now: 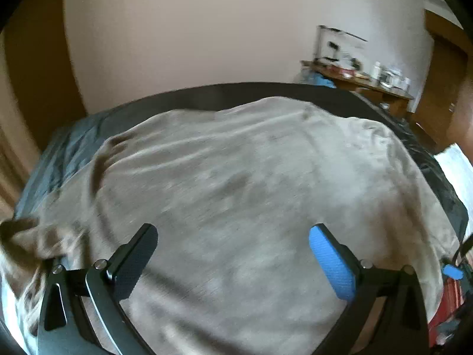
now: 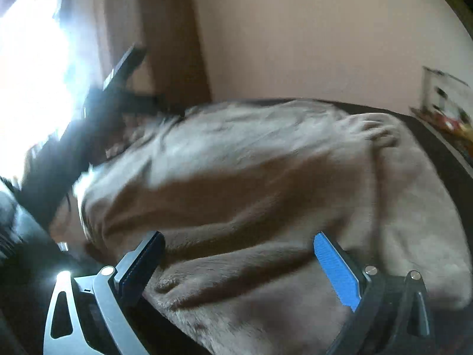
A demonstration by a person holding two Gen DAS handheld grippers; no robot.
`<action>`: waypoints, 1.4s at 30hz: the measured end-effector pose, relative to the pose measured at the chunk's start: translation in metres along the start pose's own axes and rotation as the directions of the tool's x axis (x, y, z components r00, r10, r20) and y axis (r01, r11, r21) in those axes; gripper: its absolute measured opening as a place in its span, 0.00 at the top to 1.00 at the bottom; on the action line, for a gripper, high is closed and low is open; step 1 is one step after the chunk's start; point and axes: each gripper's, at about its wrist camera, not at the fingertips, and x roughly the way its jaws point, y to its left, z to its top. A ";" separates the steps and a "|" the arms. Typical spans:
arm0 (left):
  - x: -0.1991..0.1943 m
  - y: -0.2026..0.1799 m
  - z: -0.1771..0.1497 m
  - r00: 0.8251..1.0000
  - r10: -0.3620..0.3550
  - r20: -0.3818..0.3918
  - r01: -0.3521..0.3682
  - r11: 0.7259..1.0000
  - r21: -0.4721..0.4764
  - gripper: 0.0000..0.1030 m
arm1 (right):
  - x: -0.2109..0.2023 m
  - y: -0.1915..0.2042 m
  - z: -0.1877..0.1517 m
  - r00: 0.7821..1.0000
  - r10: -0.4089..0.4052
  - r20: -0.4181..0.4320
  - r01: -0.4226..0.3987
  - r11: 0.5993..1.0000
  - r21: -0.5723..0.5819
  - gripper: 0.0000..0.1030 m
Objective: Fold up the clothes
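A home bedroom is indicated: a bed (image 1: pixel 295 88) with dark sheet is set against a plain pinkish wall (image 1: pixel 207 29), a cluttered wooden side table (image 1: pixel 381 87) is seen in the corner, a brown door (image 2: pixel 174 44) beside a bright window (image 2: pixel 32 68).

Fuzzy matt beige cloth garment (image 1: pixel 236 177); textured claw pads (image 1: pixel 334 266).

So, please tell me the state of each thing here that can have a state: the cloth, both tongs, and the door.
Beige fleece garment: spread over the dark bed, wrinkled, bunched at its left edge; not folded neatly.
Left tongs: open, holding nothing, above the garment.
Right tongs: open, holding nothing, at a thick fold of the garment.
Brown door: appears shut, image blurred.
Dark bed cover: lying flat under the garment.
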 end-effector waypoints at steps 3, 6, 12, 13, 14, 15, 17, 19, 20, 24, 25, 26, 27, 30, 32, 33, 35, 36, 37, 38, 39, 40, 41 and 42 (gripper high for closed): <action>0.018 -0.023 0.004 1.000 0.008 0.008 -0.008 0.999 0.042 0.00 | -0.033 -0.036 -0.008 0.998 -0.052 0.044 0.043 0.981 0.189 0.01; 0.035 -0.037 0.000 1.000 0.027 -0.013 -0.026 0.998 0.052 0.00 | -0.057 -0.066 -0.020 0.988 -0.148 0.048 0.123 0.930 0.345 0.01; 0.053 -0.028 -0.009 0.997 0.037 -0.063 -0.039 0.999 -0.026 0.00 | -0.063 -0.090 -0.029 0.980 -0.194 0.045 0.148 0.860 0.488 0.01; 0.056 -0.021 -0.009 0.997 0.028 -0.075 -0.032 0.998 -0.050 0.00 | -0.060 -0.089 -0.027 0.980 -0.194 0.044 0.148 0.859 0.489 0.02; 0.059 -0.015 -0.011 0.996 0.018 -0.086 -0.024 0.997 -0.075 0.00 | -0.058 -0.088 -0.024 0.979 -0.198 0.043 0.152 0.860 0.488 0.05; 0.062 -0.010 -0.012 0.996 0.008 -0.094 -0.017 0.995 -0.095 0.00 | -0.055 -0.088 -0.021 0.978 -0.204 0.040 0.159 0.859 0.486 0.06; 0.068 -0.003 -0.015 0.993 -0.009 -0.114 -0.007 0.990 -0.140 0.00 | -0.048 -0.089 -0.015 0.976 -0.218 0.032 0.175 0.857 0.485 0.18; 0.072 0.000 -0.018 0.992 -0.023 -0.128 0.001 0.986 -0.167 0.00 | -0.041 -0.096 -0.011 0.973 -0.232 0.016 0.193 0.845 0.499 0.32; 0.071 0.000 -0.018 0.992 -0.026 -0.125 0.004 0.985 -0.171 0.00 | -0.039 -0.101 -0.011 0.971 -0.240 0.005 0.204 0.835 0.511 0.37; 0.070 -0.005 -0.020 0.992 -0.021 -0.122 0.001 0.986 -0.164 0.00 | -0.032 -0.114 -0.013 0.959 -0.281 -0.029 0.250 0.796 0.552 0.48; 0.071 -0.007 -0.020 0.992 -0.016 -0.124 -0.004 0.987 -0.158 0.00 | -0.032 -0.114 -0.012 0.953 -0.301 -0.030 0.268 0.794 0.546 0.51; 0.071 -0.009 -0.021 0.992 -0.011 -0.125 -0.009 0.988 -0.154 0.00 | -0.031 -0.114 -0.010 0.945 -0.325 -0.031 0.290 0.793 0.535 0.58; 0.071 -0.011 -0.021 0.992 -0.005 -0.126 -0.013 0.989 -0.149 0.00 | -0.031 -0.113 -0.008 0.937 -0.348 -0.032 0.312 0.792 0.525 0.61; 0.071 -0.015 -0.021 0.991 0.005 -0.130 -0.023 0.990 -0.136 0.00 | -0.030 -0.118 -0.002 0.911 -0.411 -0.036 0.371 0.777 0.508 0.73; 0.072 -0.016 -0.021 0.991 0.007 -0.131 -0.025 0.991 -0.135 0.00 | -0.030 -0.123 0.004 0.891 -0.453 -0.040 0.412 0.766 0.494 0.79; 0.072 -0.017 -0.021 0.991 0.007 -0.132 -0.025 0.990 -0.135 0.00 | -0.029 -0.126 0.007 0.879 -0.475 -0.041 0.433 0.759 0.486 0.80; 0.073 -0.017 -0.020 0.991 0.008 -0.133 -0.026 0.990 -0.136 0.00 | -0.030 -0.133 0.015 0.858 -0.513 -0.037 0.467 0.748 0.472 0.82; 0.073 -0.018 -0.020 0.991 0.009 -0.133 -0.027 0.990 -0.136 0.00 | -0.035 -0.137 0.022 0.841 -0.540 -0.028 0.490 0.740 0.461 0.83; 0.073 -0.018 -0.020 0.991 0.009 -0.134 -0.028 0.990 -0.136 0.00 | -0.042 -0.142 0.031 0.820 -0.572 -0.015 0.517 0.730 0.447 0.83; 0.073 -0.018 -0.020 0.991 0.011 -0.134 -0.029 0.990 -0.135 0.00 | -0.048 -0.146 0.039 0.798 -0.602 -0.001 0.543 0.719 0.434 0.83; 0.073 -0.019 -0.020 0.991 0.012 -0.134 -0.030 0.990 -0.135 0.00 | -0.055 -0.151 0.048 0.775 -0.632 0.013 0.569 0.707 0.421 0.83; 0.072 -0.022 -0.020 0.991 0.014 -0.134 -0.033 0.990 -0.137 0.00 | -0.062 -0.155 0.057 0.751 -0.660 0.027 0.594 0.693 0.409 0.83; 0.072 -0.024 -0.019 0.991 0.016 -0.135 -0.035 0.990 -0.139 0.00 | -0.070 -0.161 0.065 0.725 -0.687 0.040 0.616 0.674 0.408 0.83; 0.072 -0.025 -0.019 0.991 0.017 -0.135 -0.036 0.989 -0.140 0.00 | -0.078 -0.169 0.074 0.698 -0.714 0.050 0.636 0.651 0.415 0.83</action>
